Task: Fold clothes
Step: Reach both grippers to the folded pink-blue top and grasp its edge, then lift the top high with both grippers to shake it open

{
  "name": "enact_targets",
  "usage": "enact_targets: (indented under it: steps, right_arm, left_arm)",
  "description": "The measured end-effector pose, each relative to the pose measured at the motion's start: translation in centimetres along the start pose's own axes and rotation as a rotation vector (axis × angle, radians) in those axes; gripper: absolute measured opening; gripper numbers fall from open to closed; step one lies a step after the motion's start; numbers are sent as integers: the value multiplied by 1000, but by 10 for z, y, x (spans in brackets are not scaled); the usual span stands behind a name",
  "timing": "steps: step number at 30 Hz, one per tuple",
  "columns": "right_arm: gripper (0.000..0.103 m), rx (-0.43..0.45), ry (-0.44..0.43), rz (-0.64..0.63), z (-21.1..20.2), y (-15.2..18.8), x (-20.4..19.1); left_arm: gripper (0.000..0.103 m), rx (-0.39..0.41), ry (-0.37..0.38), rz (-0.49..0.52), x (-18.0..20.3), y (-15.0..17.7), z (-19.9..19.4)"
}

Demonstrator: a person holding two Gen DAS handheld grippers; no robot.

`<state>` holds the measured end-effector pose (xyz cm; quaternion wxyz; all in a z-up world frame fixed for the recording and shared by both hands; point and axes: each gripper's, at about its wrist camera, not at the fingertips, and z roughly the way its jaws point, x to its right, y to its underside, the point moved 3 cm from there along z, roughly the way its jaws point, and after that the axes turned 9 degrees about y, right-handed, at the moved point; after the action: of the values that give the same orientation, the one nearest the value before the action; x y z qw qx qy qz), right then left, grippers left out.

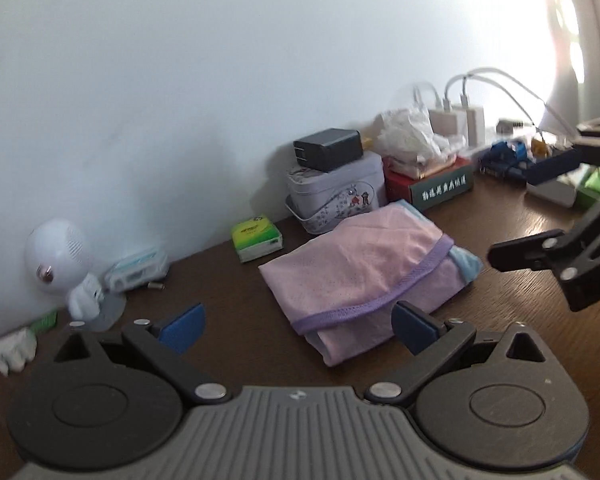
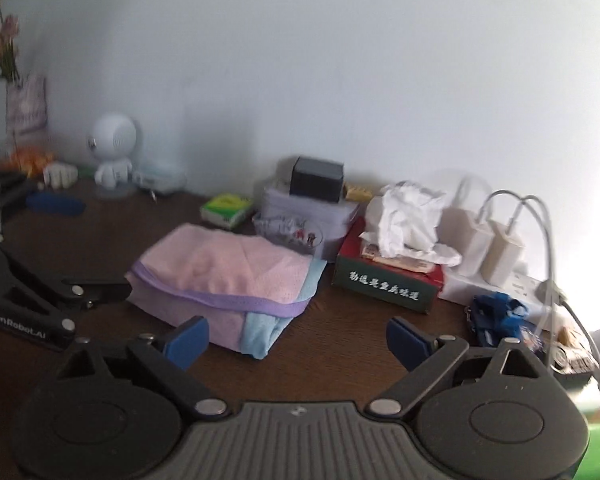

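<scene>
Room: bare dark tabletop (image 1: 220,280) lies open on the near side of the folded clothes (image 1: 364,264); the far edge along the wall is crowded, so free ground sits in front and toward the left end.
Far edge clutter: white robot figure (image 1: 56,260), green tissue pack (image 1: 256,238), flowered tin (image 1: 336,196) with a black charger (image 1: 328,149) on top, tissue box (image 2: 388,280), white plug adapters (image 2: 484,244) on a power strip near the right end.
Clothes: pink mesh piece trimmed in purple, folded into a flat packet over a light blue layer, lying mid-tabletop just in front of the tin and not far from the tissue box.
Axis: the packet's long side runs roughly along the far edge; the purple-hemmed opening faces the near side, and the blue layer peeks out at the right end.
Left tool (image 1: 296,328): blue pads spread wide, holding nothing; the packet's near edge lies between and just beyond the pads, whether touching I cannot tell.
Right tool (image 2: 296,340): pads equally wide apart, empty; the packet's blue corner sits just ahead, toward its left pad.
Spacing: each tool stands at one end of the packet, seen from the other's view at the frame edge.
</scene>
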<state>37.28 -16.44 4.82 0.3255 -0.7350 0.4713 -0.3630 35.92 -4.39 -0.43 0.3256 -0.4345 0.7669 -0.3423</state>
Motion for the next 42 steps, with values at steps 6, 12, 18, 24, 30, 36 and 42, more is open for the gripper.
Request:
enact_targets:
  steps: [6,12,18,24,30,36,42]
  right_arm:
    - [78,-3,-7,-98,41,-12,-20]
    - [23,-3,-76,21,58,-25,-10]
    - [5,5,-151,128,53,-31,3]
    - [2,50,-204,190,27,-49,15]
    - [2,115,-215,160,-33,-73,19]
    - [2,235,-189,139,-160,-107,31]
    - [2,455,-189,130,-355,-140,43]
  left_arm:
    - [99,-13,96,107,9,-3,15]
    - [97,-15,88,75,-2,-10,29]
    - [57,-33,143,-97,-21,-19,41]
    - [19,21,143,-161,-22,-37,21]
    - [2,102,107,-187,-20,-60,-18]
    - [2,344,21,-68,11,-126,-186]
    - [2,618,-43,33,59,-164,-381]
